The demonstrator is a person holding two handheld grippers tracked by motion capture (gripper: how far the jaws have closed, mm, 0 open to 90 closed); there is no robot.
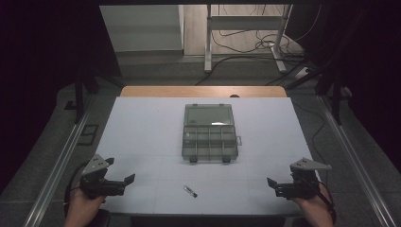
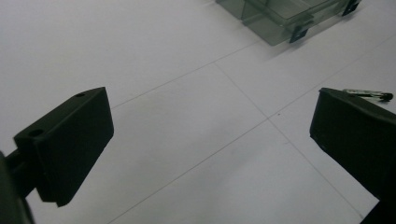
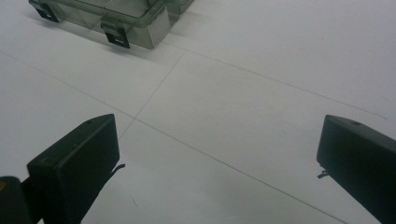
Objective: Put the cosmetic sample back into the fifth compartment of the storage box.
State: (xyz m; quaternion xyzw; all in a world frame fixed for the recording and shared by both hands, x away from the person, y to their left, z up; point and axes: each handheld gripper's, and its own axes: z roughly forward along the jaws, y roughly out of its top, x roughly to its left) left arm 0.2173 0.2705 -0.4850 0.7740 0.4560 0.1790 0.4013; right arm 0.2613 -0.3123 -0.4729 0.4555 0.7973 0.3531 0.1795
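Observation:
A clear plastic compartment box (image 1: 208, 138) lies open at the middle of the white table (image 1: 142, 132), its lid folded back toward the far side. A small dark stick-like item (image 1: 190, 191) rests near the front edge, between my hands; its tip (image 2: 369, 94) peeks past a jaw in the left gripper view. My left gripper (image 1: 124, 182) hovers at the front left, open and empty. At the front right my right gripper (image 1: 274, 187) is open too, holding nothing. The box corner (image 2: 280, 18) appears far off in the left gripper view, and its latched front (image 3: 116, 25) in the right gripper view.
Metal rails (image 1: 61, 161) run along both sides of the table. A wooden strip (image 1: 203, 91) borders its far edge. Beyond it stand a desk frame (image 1: 246, 28) and loose cables (image 1: 246, 45) on the floor.

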